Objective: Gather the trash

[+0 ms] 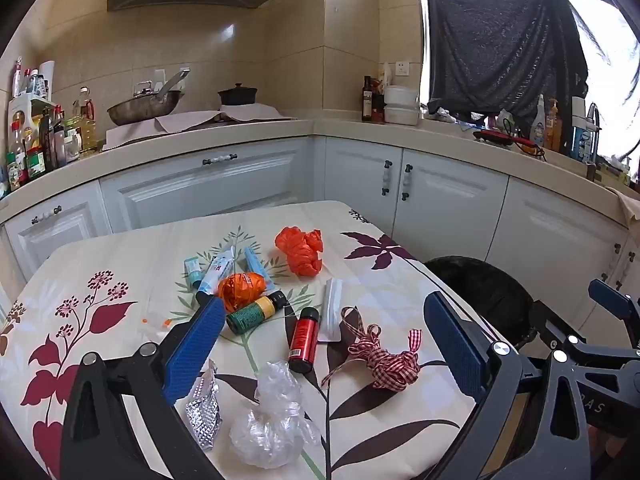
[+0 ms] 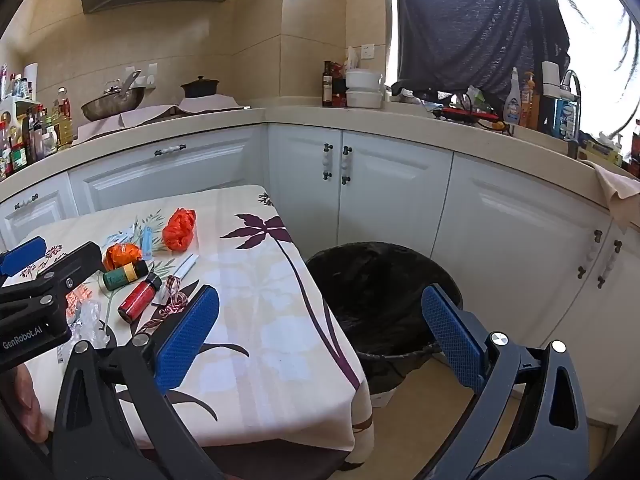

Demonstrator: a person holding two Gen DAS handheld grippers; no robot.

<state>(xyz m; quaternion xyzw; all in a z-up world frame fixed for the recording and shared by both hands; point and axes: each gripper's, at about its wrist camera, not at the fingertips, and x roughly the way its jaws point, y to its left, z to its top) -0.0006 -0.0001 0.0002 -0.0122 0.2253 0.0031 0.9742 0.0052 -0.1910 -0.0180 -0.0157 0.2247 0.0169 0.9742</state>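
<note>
Trash lies on the floral-cloth table [image 1: 100, 264]: an orange plastic bag [image 1: 300, 250], an orange ribbon ball [image 1: 242, 290], a green and yellow bottle [image 1: 256, 312], a red bottle [image 1: 304, 338], a checked ribbon [image 1: 384, 360], a clear plastic bag [image 1: 268, 420], a foil blister pack [image 1: 204, 412] and several tubes [image 1: 218, 270]. My left gripper [image 1: 322, 304] hovers open above the red bottle and ribbon, holding nothing. My right gripper [image 2: 320, 292] is open and empty over the table's right edge, beside the black-lined bin [image 2: 380, 280].
White cabinets [image 2: 384, 200] and a beige counter [image 2: 304, 114] wrap around behind the table and bin. A wok [image 1: 144, 106], a dark pot [image 1: 238, 94] and several bottles [image 1: 48, 136] stand on the counter. A dark cloth [image 1: 500, 40] hangs over the window.
</note>
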